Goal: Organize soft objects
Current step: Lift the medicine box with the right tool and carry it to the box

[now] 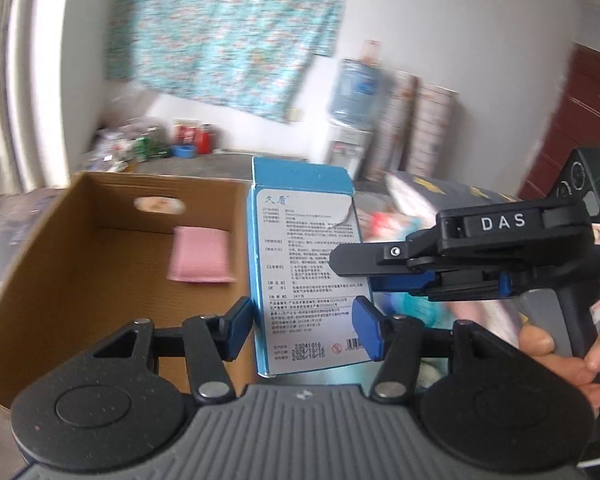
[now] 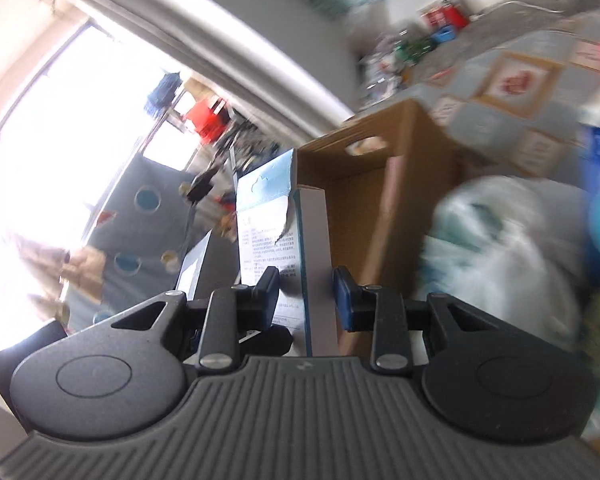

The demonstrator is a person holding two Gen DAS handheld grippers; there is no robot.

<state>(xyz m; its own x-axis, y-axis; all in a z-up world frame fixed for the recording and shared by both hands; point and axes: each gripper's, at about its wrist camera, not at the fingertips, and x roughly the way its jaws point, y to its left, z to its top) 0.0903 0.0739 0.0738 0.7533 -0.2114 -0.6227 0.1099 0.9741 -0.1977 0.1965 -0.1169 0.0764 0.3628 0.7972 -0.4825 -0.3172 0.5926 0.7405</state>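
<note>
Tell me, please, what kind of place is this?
Probably a room in a home, perhaps a bedroom. A patterned quilt covers what looks like a bed, a water dispenser stands by the wall, and a floral cloth hangs there like a curtain.

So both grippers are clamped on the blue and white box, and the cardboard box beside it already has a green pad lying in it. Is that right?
Not quite: the pad on the floor of the cardboard box is pink, not green, as the left wrist view shows. The rest holds: the left gripper and the right gripper both grip the blue and white box.
</note>
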